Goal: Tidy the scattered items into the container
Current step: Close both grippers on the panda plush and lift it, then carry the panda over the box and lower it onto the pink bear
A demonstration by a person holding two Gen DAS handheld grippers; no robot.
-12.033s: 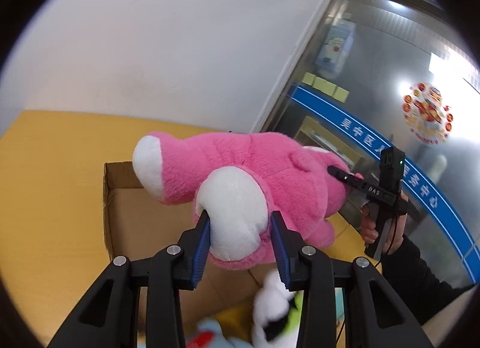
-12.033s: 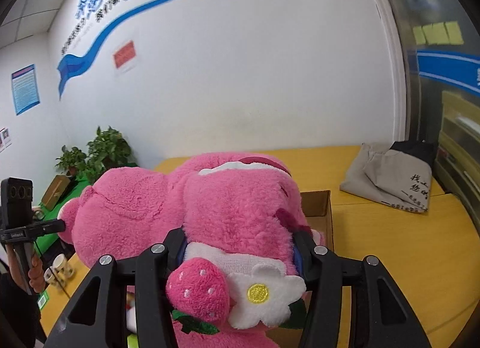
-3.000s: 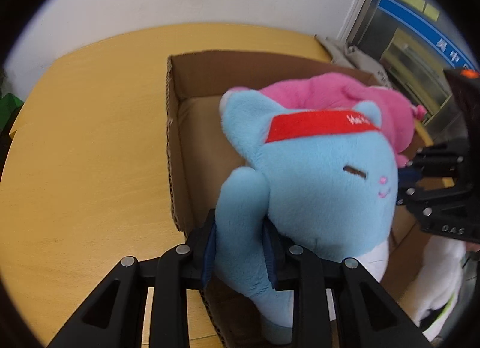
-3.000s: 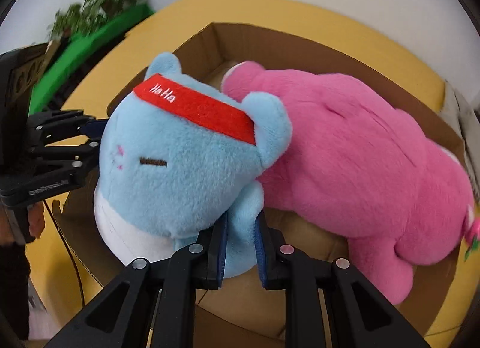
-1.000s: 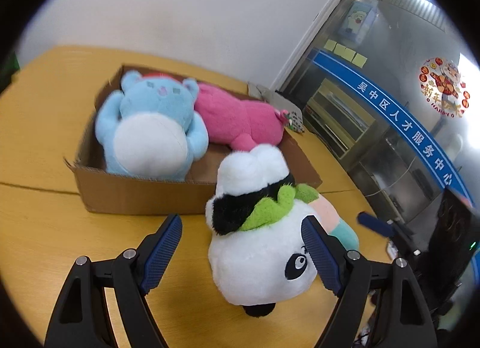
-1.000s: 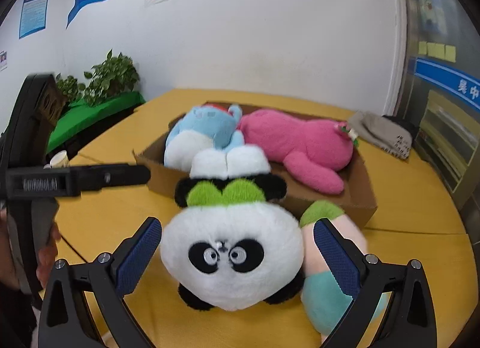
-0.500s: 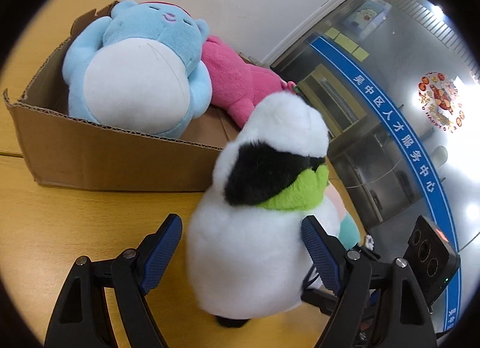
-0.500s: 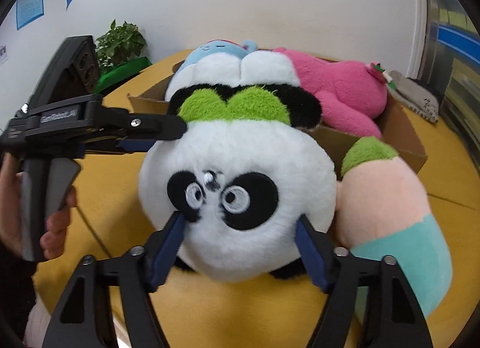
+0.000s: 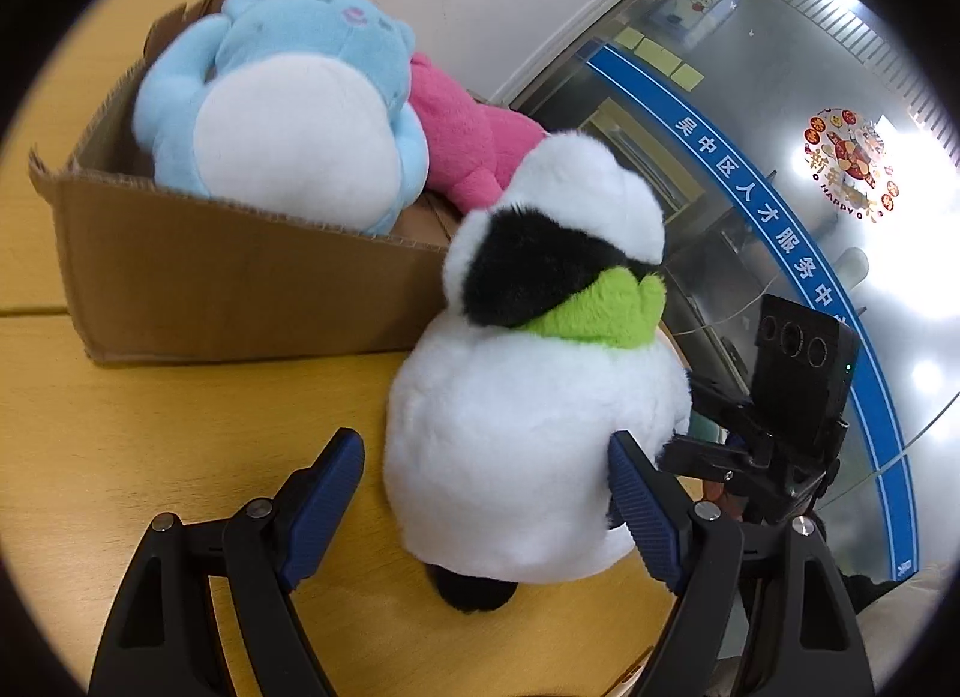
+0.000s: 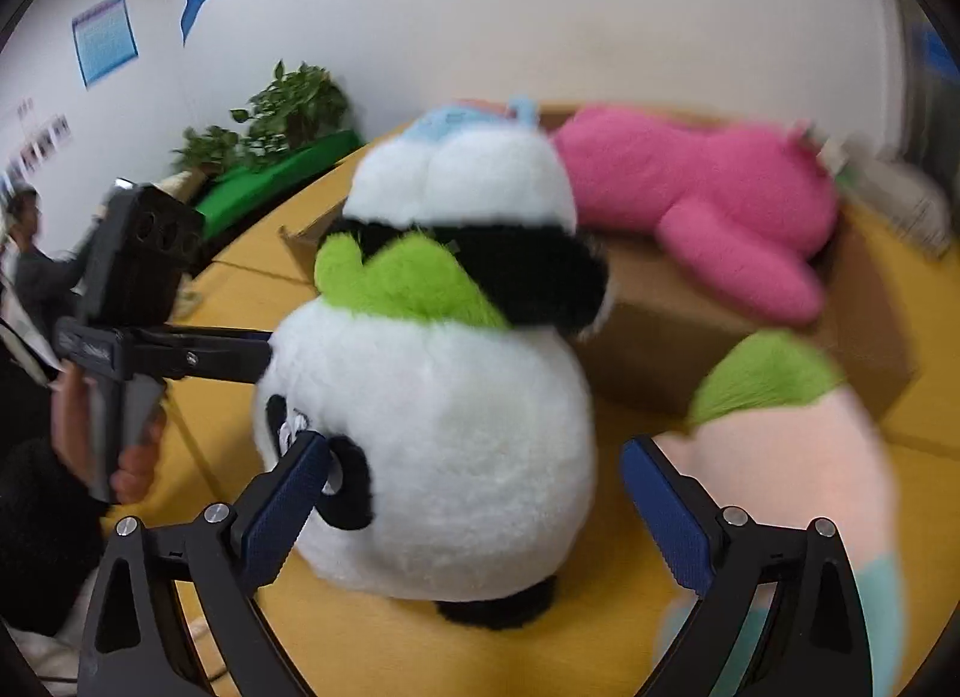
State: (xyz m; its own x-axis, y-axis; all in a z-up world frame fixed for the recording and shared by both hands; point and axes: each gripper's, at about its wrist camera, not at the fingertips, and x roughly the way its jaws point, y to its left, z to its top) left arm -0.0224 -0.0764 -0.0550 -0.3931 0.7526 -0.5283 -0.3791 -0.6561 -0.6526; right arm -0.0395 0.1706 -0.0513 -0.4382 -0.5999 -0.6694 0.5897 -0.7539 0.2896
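Note:
A white panda plush [image 9: 528, 427] with black ears and a green collar stands on the yellow table, just in front of the cardboard box [image 9: 240, 289]. My left gripper [image 9: 486, 445] is open around its back: the right pad brushes the fur, the left pad is apart. From the other side my right gripper [image 10: 474, 448] straddles the panda [image 10: 432, 427]. Its jaws are opening, the left pad at the panda's eye, the right pad clear of it. A blue plush [image 9: 288, 114] and a pink plush [image 9: 462, 144] lie in the box.
A pink, green and teal plush [image 10: 780, 457] lies on the table to the panda's right, close to the right gripper's right finger. Bare yellow tabletop [image 9: 180, 427] lies left of the panda. Behind are potted plants [image 10: 288, 108], a grey bag [image 10: 900, 199] and a glass door [image 9: 780, 156].
Both grippers have come down and in around the panda. The right gripper's jaws narrowed onto its head half a second ago and now stand wider. The panda's face has swung left in the right view.

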